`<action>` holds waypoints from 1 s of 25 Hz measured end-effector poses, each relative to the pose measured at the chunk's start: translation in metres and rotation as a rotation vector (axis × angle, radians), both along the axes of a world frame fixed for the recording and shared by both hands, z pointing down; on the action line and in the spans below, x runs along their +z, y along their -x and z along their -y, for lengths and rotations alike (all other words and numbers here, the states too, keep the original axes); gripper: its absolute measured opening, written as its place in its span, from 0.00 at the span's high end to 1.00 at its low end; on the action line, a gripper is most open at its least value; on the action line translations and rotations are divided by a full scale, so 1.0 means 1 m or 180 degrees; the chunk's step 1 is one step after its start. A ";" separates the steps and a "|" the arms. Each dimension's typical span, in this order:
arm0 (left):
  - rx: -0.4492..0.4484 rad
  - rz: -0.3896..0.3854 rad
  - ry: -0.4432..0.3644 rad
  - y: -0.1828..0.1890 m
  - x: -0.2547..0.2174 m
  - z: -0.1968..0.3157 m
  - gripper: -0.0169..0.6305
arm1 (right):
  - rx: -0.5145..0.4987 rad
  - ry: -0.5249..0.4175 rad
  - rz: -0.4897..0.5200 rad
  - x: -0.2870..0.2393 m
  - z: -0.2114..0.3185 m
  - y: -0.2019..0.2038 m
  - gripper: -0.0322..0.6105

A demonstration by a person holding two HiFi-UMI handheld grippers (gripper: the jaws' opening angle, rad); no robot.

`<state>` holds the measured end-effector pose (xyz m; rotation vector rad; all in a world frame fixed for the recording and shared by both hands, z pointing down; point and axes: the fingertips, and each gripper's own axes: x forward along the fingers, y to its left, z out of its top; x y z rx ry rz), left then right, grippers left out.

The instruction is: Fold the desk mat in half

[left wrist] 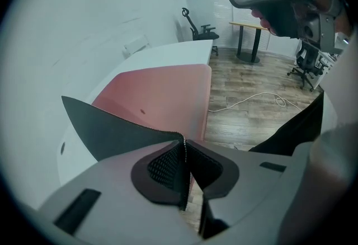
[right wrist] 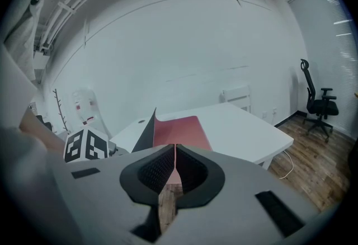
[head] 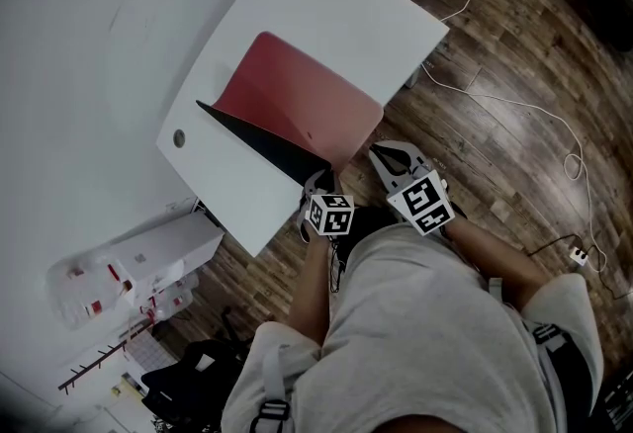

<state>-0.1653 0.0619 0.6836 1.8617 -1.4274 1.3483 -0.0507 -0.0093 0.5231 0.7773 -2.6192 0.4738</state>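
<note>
The mat [head: 297, 90] lies pink side up on the white desk [head: 326, 16], along its near edge. The left gripper [left wrist: 183, 155] pinches the mat's near left corner, jaws narrow on it, and holds it raised so the black underside [left wrist: 112, 132] shows. The right gripper [right wrist: 174, 151] is closed and empty, just off the desk edge beside the mat. On the floor, a pale container [head: 84, 288] holds red-marked things that are too blurred to name.
</note>
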 end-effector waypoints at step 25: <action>-0.0066 0.0016 -0.0009 -0.004 -0.008 0.008 0.91 | -0.0222 0.0046 0.0003 0.003 0.008 -0.004 0.89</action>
